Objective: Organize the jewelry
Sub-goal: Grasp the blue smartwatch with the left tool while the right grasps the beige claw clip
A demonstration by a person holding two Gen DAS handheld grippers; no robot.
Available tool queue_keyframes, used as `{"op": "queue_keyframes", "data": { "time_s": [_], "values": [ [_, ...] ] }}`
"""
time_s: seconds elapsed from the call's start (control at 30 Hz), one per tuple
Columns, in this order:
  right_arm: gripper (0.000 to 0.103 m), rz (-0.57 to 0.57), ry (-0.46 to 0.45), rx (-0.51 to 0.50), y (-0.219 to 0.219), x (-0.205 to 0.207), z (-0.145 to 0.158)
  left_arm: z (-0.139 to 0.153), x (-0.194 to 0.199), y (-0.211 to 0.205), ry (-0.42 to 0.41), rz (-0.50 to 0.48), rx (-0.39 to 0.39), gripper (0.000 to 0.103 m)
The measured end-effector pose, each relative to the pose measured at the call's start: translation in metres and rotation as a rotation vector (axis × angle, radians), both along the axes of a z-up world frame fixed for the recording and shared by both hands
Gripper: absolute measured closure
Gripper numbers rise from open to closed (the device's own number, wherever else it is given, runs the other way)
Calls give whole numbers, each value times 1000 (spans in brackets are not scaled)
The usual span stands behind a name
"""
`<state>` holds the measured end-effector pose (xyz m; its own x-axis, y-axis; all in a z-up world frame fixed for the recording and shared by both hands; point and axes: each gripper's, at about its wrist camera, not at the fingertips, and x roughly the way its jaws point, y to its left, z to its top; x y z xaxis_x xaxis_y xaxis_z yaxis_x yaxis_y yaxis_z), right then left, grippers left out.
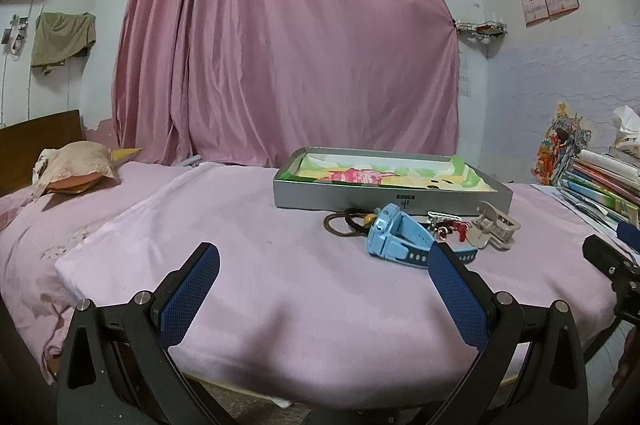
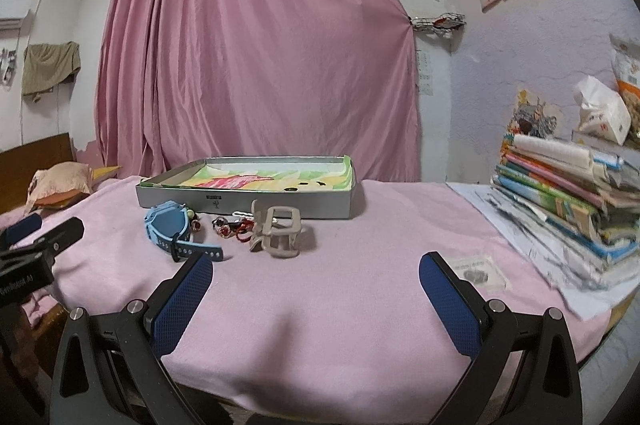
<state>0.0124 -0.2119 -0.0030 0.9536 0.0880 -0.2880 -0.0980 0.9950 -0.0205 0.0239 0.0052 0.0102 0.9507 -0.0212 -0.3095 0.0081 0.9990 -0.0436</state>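
Observation:
A shallow silver box (image 1: 340,195) (image 2: 244,203) with a colourful lining sits on the pink blanket. In front of it lie a blue watch (image 1: 390,237) (image 2: 170,225), dark hair ties (image 1: 344,223), a small red and silver trinket (image 1: 446,227) (image 2: 230,227) and a beige hair claw (image 1: 494,225) (image 2: 280,231). My left gripper (image 1: 324,257) is open and empty, low over the blanket, left of the watch. My right gripper (image 2: 316,267) is open and empty, in front of the hair claw. Each gripper's tip shows at the edge of the other's view.
A stack of books and papers (image 2: 568,209) (image 1: 604,185) with a tissue pack (image 2: 602,113) stands at the right. A small clear packet (image 2: 478,271) lies by my right finger. A pillow (image 1: 76,169) lies far left. A pink curtain (image 1: 280,37) hangs behind.

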Motion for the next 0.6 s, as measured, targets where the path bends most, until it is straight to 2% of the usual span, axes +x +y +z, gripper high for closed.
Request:
{"op": "queue_keyframes", "data": {
  "time_s": [0.23, 0.4, 0.5, 0.6],
  "values": [
    [0, 44, 28, -11, -3, 26, 11, 10, 37, 2, 81, -50, 6, 1],
    [0, 107, 93, 3, 1, 54, 17, 10, 68, 0, 152, -98, 10, 1],
    [9, 146, 150, 16, 5, 75, 16, 8, 82, -1, 189, -135, 7, 1],
    [17, 174, 214, 18, 7, 94, 14, 7, 95, -5, 230, -186, 19, 6]
  ]
}}
